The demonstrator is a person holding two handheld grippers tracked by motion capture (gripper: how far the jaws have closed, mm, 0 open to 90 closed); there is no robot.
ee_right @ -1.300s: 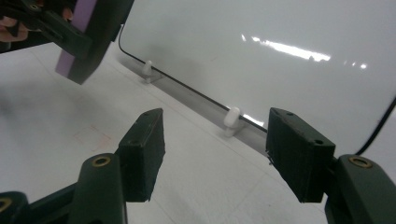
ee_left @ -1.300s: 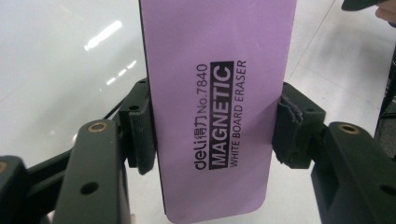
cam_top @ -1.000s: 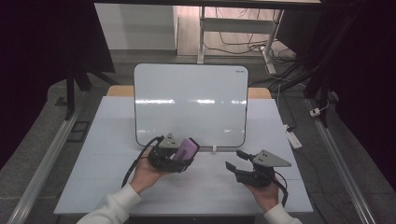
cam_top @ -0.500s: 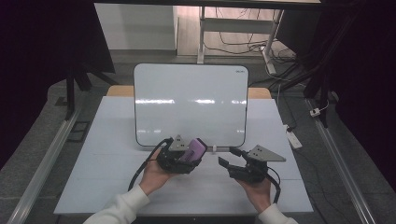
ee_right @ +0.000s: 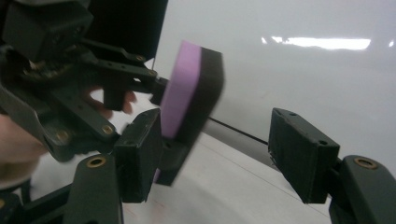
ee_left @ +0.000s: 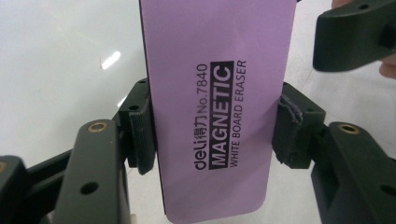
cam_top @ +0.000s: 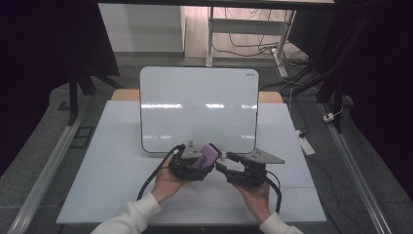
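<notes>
Eraser (ee_left: pixel 215 107): light, stiff purple shell, soft dark felt. We pinch its long edges with left fingers (ee_left: pixel 140 135); right fingers (ee_right: pixel 303 154), just opening, stand spread, empty.

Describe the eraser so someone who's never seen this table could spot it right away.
Start at the large whiteboard standing on the white table; just in front of its lower edge two hands hold black grippers. The eraser is clamped in the left gripper. It is the one purple thing there, a flat block with a black underside, printed "MAGNETIC WHITE BOARD ERASER".
</notes>
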